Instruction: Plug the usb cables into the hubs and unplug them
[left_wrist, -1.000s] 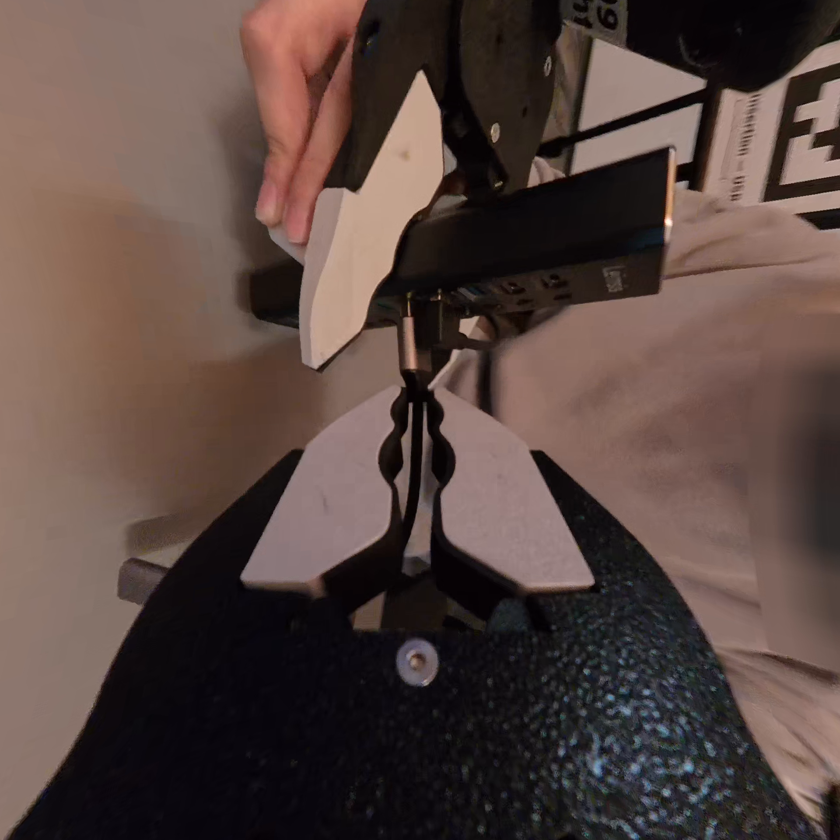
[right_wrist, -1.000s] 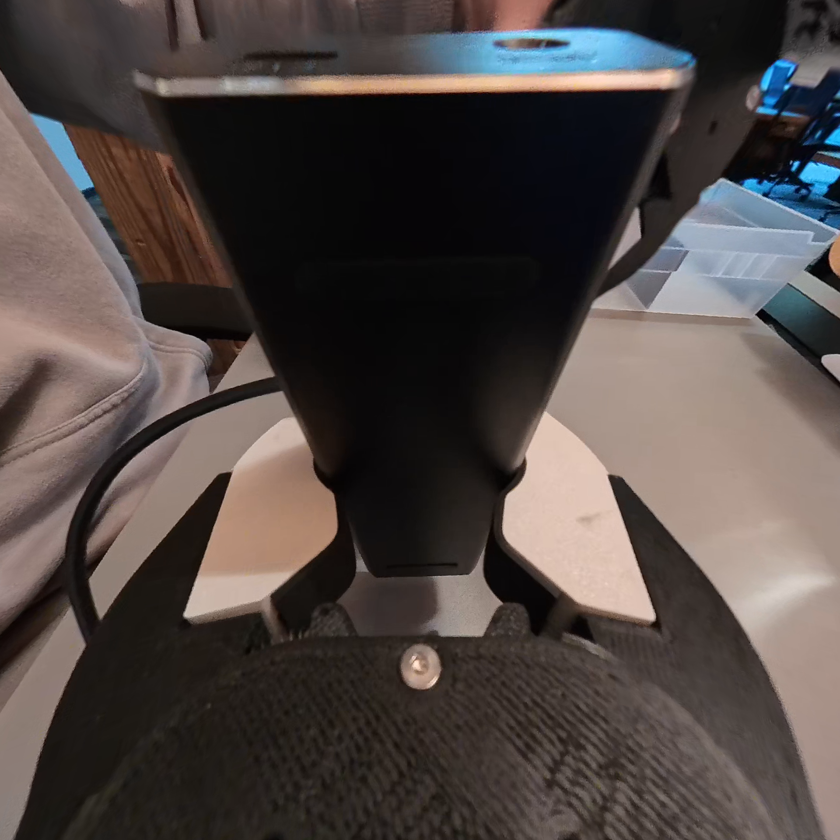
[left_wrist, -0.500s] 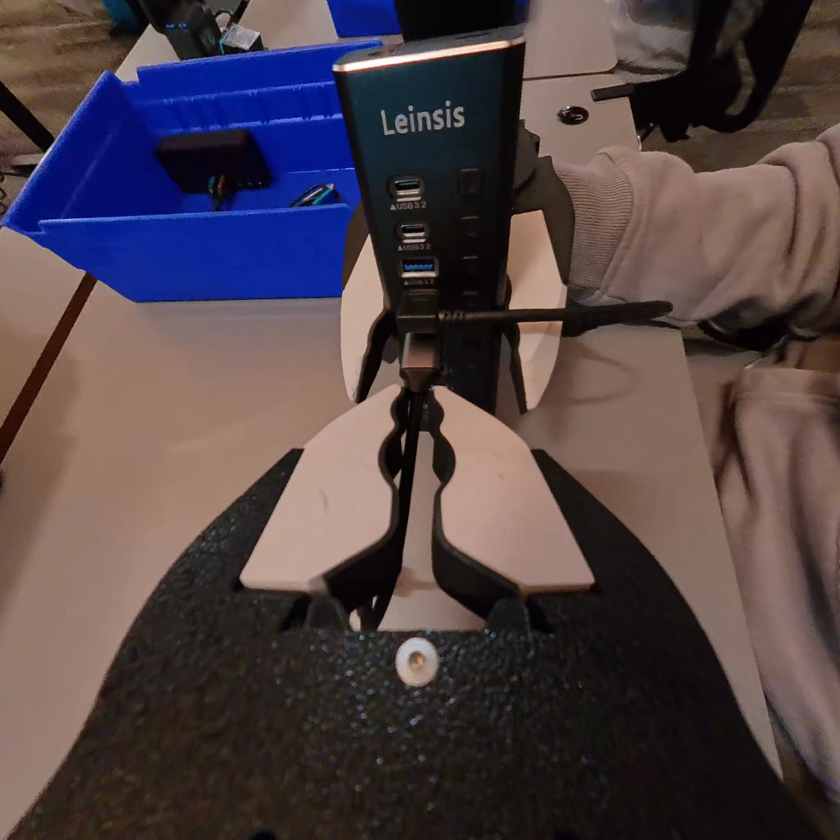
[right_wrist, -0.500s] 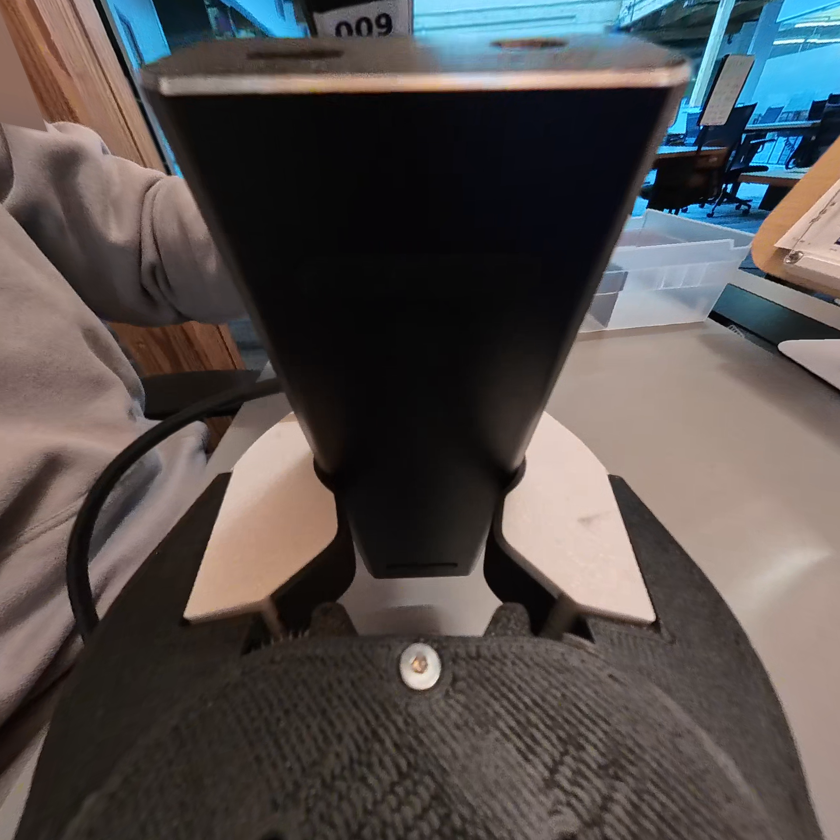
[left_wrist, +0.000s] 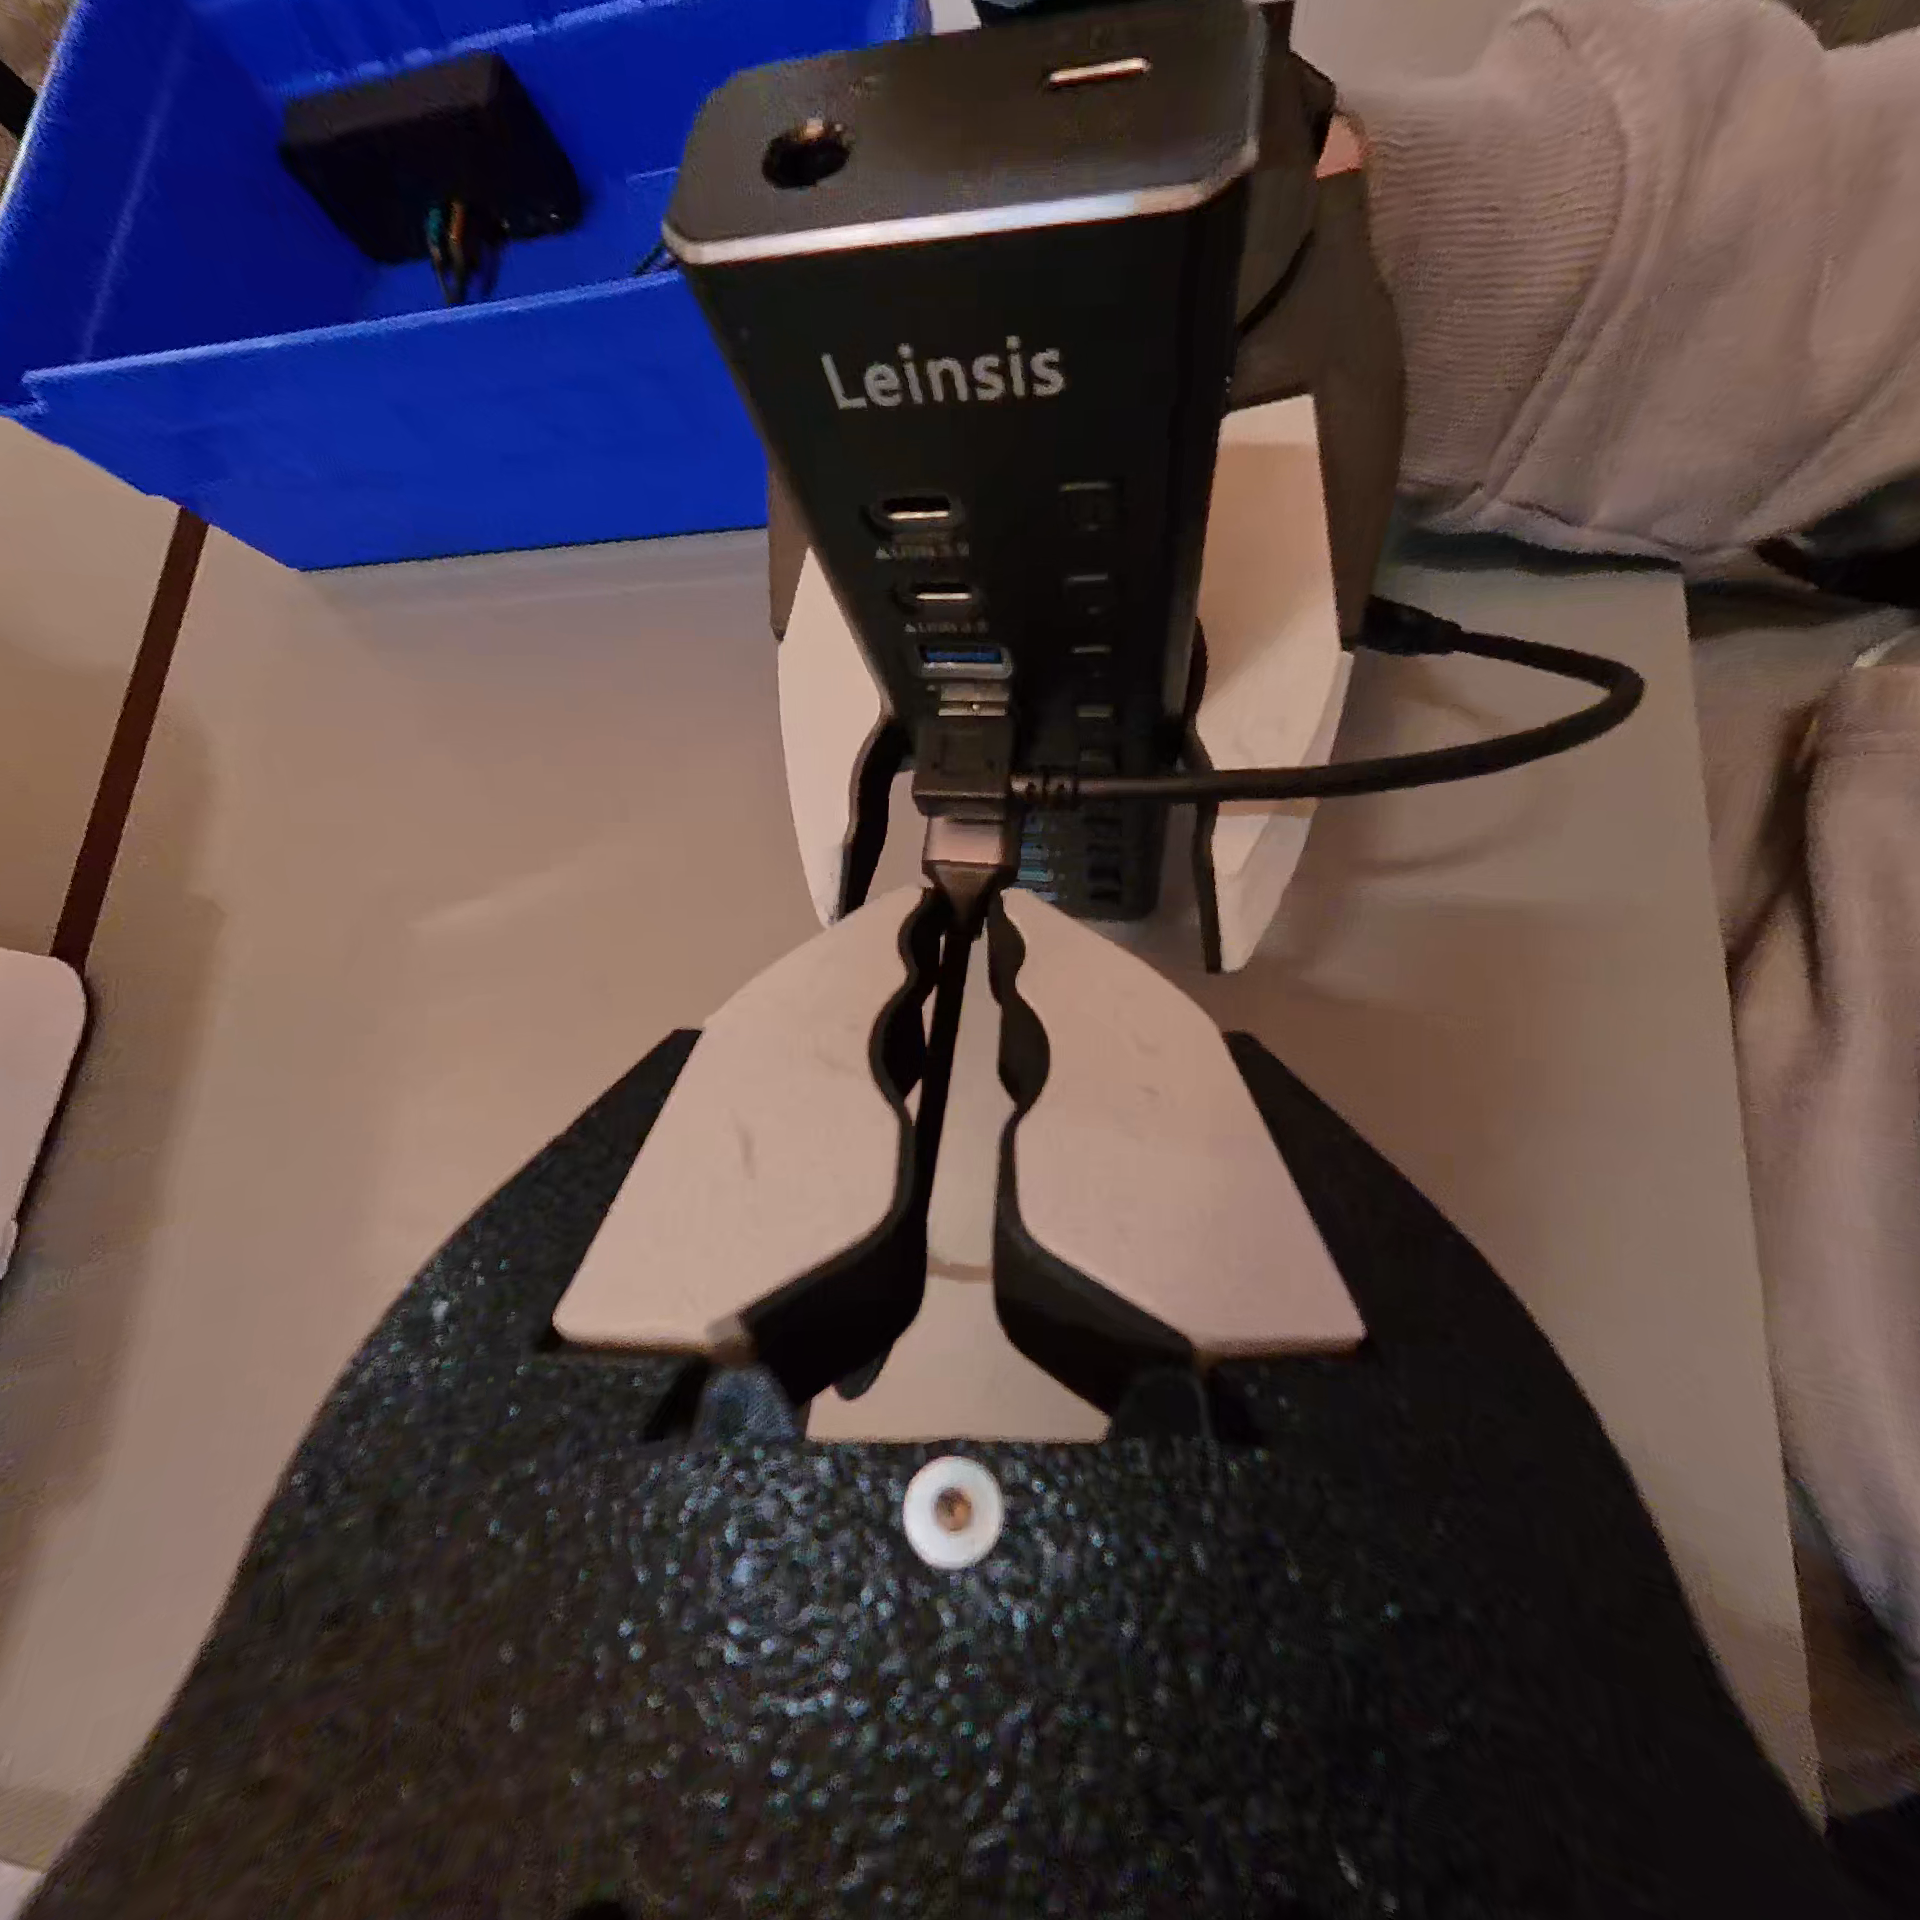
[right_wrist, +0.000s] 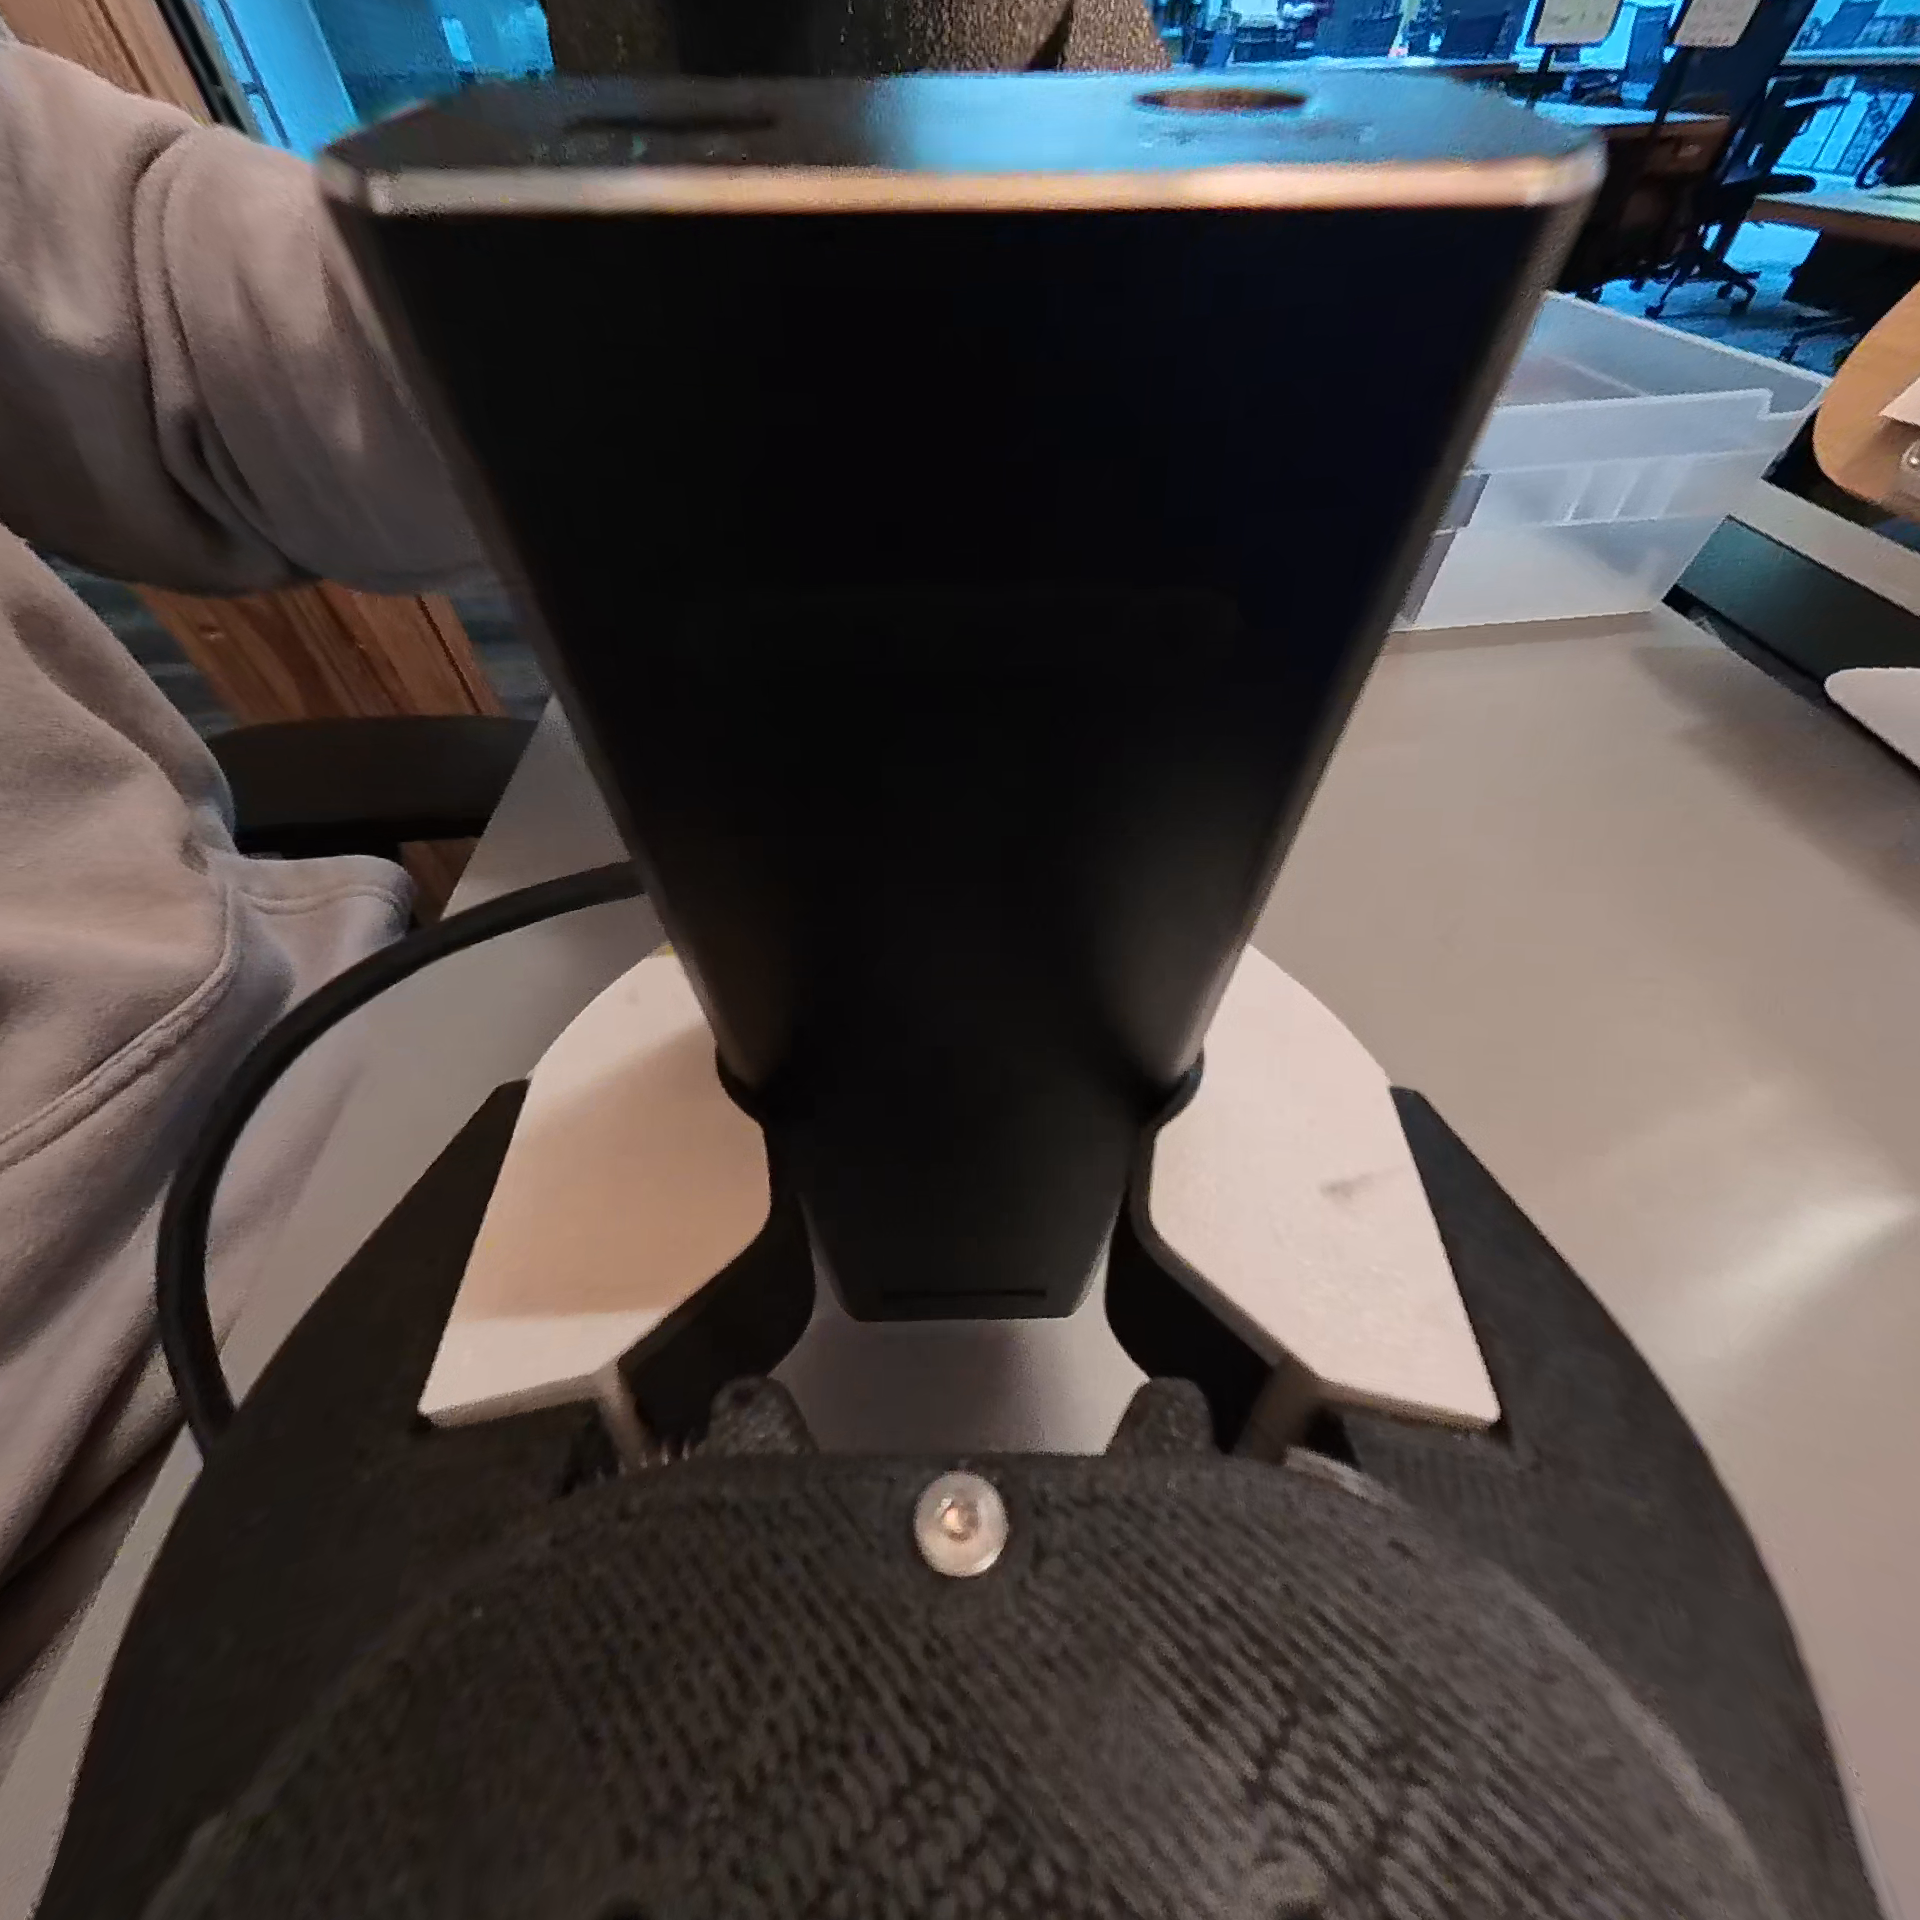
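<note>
Hub (right_wrist: 956, 644) clamped in right tongs (right_wrist: 956, 1081); left tongs (left_wrist: 961, 914) pinching cable (left_wrist: 940, 1049)

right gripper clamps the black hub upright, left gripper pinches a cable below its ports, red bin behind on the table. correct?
One slip: the bin is blue, not red, as the left wrist view shows. The rest stands: the right gripper clamps the black hub upright, and the left gripper pinches a cable below its ports.
</note>
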